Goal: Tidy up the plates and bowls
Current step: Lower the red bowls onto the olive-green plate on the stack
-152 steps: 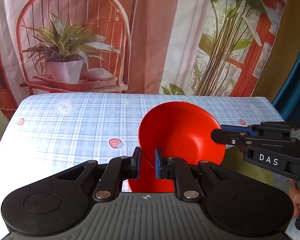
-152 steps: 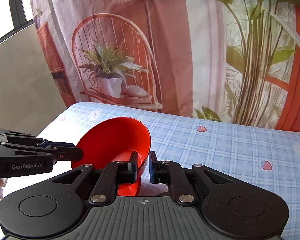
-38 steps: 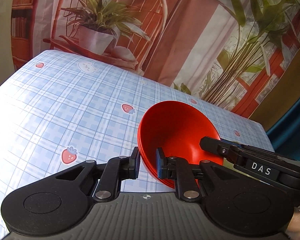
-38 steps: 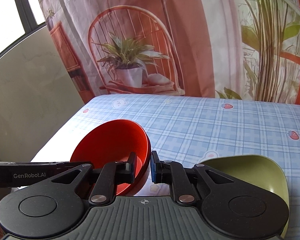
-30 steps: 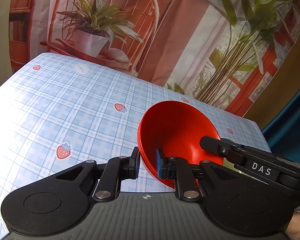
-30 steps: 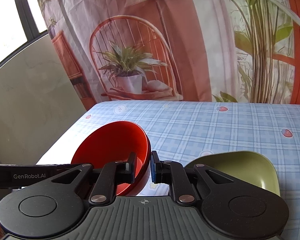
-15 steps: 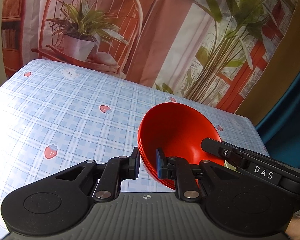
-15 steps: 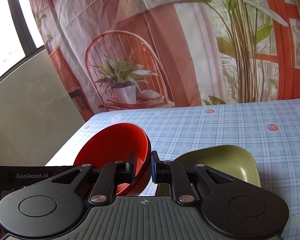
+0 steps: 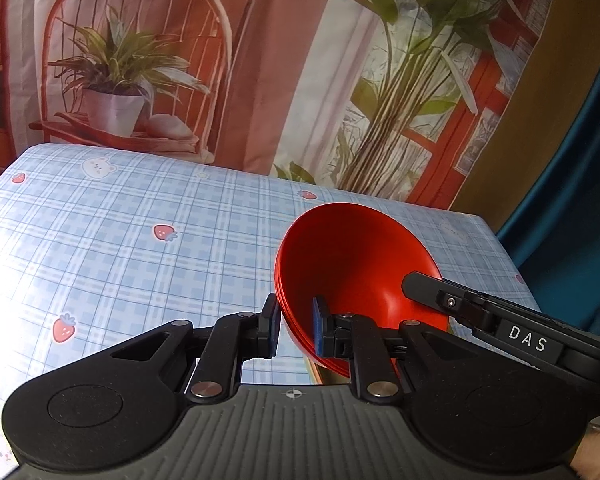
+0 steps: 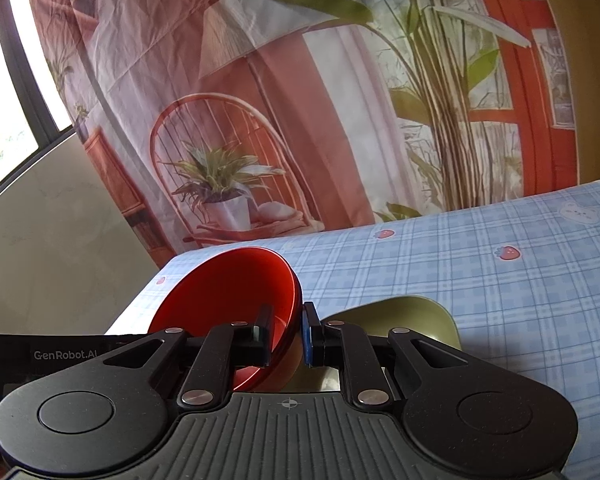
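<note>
Left tongs (image 9: pixel 296 330): clamped on red bowls' (image 9: pixel 356 264) near rim.
Right tongs (image 10: pixel 286 334): clamped on the opposite rim.
Green bowl (image 10: pixel 412 320): just beside red bowls.

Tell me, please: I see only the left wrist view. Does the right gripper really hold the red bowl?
Observer: Yes. In the right wrist view the right gripper is shut on the rim of the red bowl, with one pad inside and one outside.
Operator: Is another dish near it?
Observer: Yes. A green dish sits just right of the bowl, partly hidden behind the gripper. I cannot tell whether the two touch.
Operator: What is past the left end of the table?
Observer: A plain wall with a window above it.
</note>
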Available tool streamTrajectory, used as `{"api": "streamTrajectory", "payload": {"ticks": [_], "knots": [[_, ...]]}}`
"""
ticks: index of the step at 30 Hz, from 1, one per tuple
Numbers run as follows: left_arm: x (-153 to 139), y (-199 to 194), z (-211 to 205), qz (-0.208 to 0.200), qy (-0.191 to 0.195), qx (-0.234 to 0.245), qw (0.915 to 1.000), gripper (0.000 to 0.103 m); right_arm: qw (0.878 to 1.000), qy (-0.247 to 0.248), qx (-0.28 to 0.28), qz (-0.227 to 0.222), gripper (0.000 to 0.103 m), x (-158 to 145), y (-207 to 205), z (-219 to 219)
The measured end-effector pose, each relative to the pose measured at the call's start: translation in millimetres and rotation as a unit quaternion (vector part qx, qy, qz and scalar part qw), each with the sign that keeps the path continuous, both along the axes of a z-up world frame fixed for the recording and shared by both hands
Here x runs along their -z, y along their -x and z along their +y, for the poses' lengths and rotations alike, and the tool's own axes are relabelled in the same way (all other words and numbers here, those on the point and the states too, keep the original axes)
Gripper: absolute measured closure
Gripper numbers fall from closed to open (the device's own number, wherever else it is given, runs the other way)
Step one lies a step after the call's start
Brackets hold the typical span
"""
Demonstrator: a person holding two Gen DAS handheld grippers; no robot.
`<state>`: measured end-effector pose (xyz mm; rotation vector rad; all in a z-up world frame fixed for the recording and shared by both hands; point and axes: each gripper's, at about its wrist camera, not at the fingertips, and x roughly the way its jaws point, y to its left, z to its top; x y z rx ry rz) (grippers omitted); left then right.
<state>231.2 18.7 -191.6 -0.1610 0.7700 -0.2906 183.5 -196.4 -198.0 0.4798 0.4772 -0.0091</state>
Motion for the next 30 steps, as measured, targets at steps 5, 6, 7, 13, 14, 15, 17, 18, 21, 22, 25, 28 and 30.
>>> {"api": "streamTrajectory", "payload": {"ticks": [5,6,7,13,14,15,17,18,21,22,25,28,30], "knots": [[4.3,-8.4,-12.5,0.006,-0.006,0.017,0.9998,0.085,1.0,-0.008,0.018,0.004,0.089,7.0,6.2,-16.8],[5.7,-9.3,-15.0,0.008,-0.008,0.02,0.9997,0.085,1.0,-0.008,0.022,0.005,0.089,8.4,7.8,-19.3],[7.4,-10.2,-17.3,0.01,-0.009,0.024,0.9996,0.085,1.0,-0.009,0.025,0.006,0.089,9.9,9.3,-21.5],[20.3,-13.1,-27.6,0.031,-0.008,0.045,0.9985,0.085,0.999,0.006,0.033,0.02,0.089,19.0,20.1,-28.5],[22.8,-13.1,-28.5,0.035,-0.008,0.047,0.9983,0.085,0.999,0.008,0.033,0.022,0.089,20.2,22.2,-28.6],[24.7,-13.2,-29.2,0.039,-0.008,0.048,0.9981,0.085,0.999,0.01,0.033,0.025,0.089,21.8,23.9,-28.6],[28.7,-13.2,-30.1,0.046,-0.009,0.05,0.9977,0.085,0.999,0.012,0.033,0.029,0.089,24.8,27.0,-28.9],[30.4,-13.0,-30.4,0.049,-0.009,0.05,0.9975,0.085,0.999,0.012,0.033,0.031,0.089,26.3,28.1,-29.0],[34.4,-11.8,-30.6,0.054,-0.011,0.052,0.9971,0.085,0.999,0.01,0.033,0.036,0.089,29.2,30.9,-28.5],[35.2,-11.3,-30.3,0.054,-0.012,0.052,0.9971,0.085,0.999,0.01,0.033,0.037,0.089,29.9,31.4,-28.3],[36.5,-12.1,-30.8,0.053,-0.015,0.051,0.9972,0.085,0.999,0.01,0.033,0.039,0.089,31.7,31.8,-26.9],[38.4,-12.1,-31.3,0.053,-0.022,0.05,0.9971,0.085,0.999,0.011,0.032,0.042,0.089,33.9,31.2,-25.1],[40.1,-12.3,-31.6,0.055,-0.026,0.05,0.9969,0.085,0.998,0.012,0.031,0.045,0.089,36.0,30.8,-24.0]]}}
